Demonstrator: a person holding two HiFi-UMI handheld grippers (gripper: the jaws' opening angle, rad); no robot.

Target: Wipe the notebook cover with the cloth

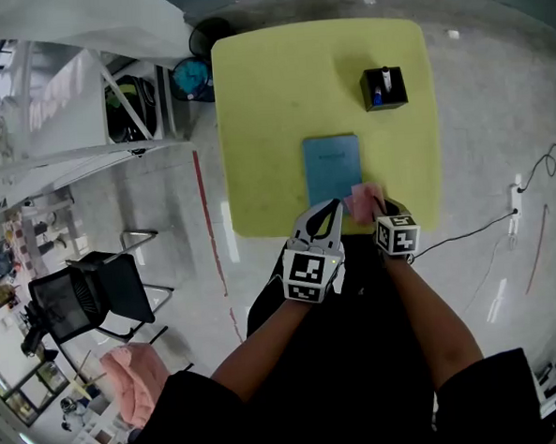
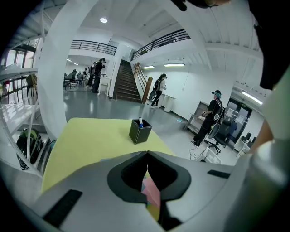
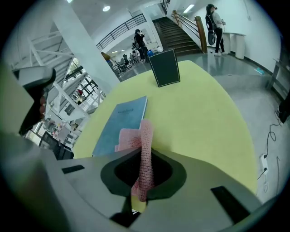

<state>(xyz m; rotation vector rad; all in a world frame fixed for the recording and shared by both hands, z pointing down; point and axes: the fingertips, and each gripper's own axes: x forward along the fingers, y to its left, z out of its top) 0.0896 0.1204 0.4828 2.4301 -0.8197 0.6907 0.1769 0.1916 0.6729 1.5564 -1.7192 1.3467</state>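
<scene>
A blue notebook [image 1: 332, 169] lies flat on the yellow table [image 1: 263, 123], near its front edge. My right gripper [image 1: 381, 210] is shut on a pink cloth [image 1: 362, 200], which hangs over the notebook's near right corner. In the right gripper view the cloth [image 3: 143, 145] stands pinched between the jaws of the gripper [image 3: 145, 153], with the notebook [image 3: 121, 124] just ahead on the left. My left gripper [image 1: 328, 213] is at the table's front edge below the notebook, its jaws shut with nothing held. Its own view shows the gripper [image 2: 146, 154] with a bit of pink cloth [image 2: 153, 195] behind the jaws.
A black pen holder [image 1: 383, 88] with a pen stands at the table's far right, and shows in the gripper views too [image 2: 140, 130] [image 3: 165, 68]. A black chair [image 1: 85, 296] stands on the floor at the left; cables [image 1: 503, 221] lie on the right. People stand far back by a staircase [image 2: 127, 84].
</scene>
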